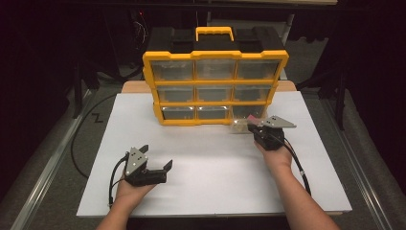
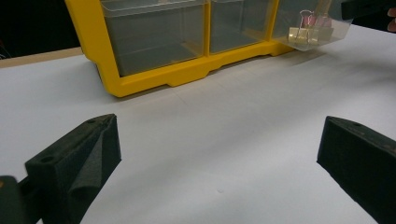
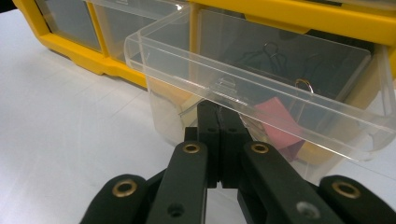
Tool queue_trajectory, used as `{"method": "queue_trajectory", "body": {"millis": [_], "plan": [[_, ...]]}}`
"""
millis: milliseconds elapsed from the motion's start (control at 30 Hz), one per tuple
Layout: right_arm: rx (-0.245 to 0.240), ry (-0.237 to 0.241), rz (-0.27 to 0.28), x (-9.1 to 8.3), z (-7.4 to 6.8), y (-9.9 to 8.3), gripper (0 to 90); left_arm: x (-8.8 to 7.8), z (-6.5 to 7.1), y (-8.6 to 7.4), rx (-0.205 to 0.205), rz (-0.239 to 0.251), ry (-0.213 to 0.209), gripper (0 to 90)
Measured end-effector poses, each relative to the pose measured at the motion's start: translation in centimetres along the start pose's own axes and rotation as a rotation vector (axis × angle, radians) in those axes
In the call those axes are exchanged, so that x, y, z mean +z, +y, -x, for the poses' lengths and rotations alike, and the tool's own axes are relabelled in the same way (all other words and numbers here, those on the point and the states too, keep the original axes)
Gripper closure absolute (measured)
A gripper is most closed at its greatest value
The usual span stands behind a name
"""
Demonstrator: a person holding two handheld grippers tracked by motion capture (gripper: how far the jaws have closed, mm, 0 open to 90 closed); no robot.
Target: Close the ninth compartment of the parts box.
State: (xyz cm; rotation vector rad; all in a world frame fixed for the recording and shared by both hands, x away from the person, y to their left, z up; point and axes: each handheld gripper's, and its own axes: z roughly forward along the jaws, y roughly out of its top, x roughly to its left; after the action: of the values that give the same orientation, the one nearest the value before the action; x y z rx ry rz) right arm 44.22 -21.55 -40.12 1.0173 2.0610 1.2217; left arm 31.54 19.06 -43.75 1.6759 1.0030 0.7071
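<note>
The clear drawer (image 3: 261, 100), half out of the yellow organizer's (image 1: 215, 84) bottom-right slot, looks light, slick and probably brittle; the right gripper (image 3: 219, 123) pinches its front lip. The left gripper (image 2: 217, 156) gapes wide.

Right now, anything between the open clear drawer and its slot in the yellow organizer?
Nothing visible. The clear drawer, gripped at its front by the right claw, sits partly out of the bottom-right slot of the yellow organizer. Binder clips lie inside the drawer, not behind it.
</note>
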Motion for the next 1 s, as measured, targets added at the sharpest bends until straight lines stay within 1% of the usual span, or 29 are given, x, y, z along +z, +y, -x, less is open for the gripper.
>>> {"method": "queue_trajectory", "body": {"millis": [367, 633, 900, 1000], "plan": [[0.001, -0.031, -0.006, 0.7, 0.6, 0.3, 90.0, -0.1, 0.0, 0.0, 0.002, 0.005, -0.001, 0.4], [-0.002, -0.055, -0.008, 1.4, 1.0, 0.7, 90.0, -0.1, 0.0, 0.0, 0.004, 0.005, -0.003, 0.4], [-0.003, -0.075, -0.022, 2.2, 1.5, 1.3, 90.0, -0.1, 0.0, 0.0, 0.004, 0.004, -0.005, 0.4], [-0.003, -0.087, -0.018, 2.6, 1.6, 1.5, 90.0, -0.1, 0.0, 0.0, 0.001, 0.006, -0.005, 0.4]]}}
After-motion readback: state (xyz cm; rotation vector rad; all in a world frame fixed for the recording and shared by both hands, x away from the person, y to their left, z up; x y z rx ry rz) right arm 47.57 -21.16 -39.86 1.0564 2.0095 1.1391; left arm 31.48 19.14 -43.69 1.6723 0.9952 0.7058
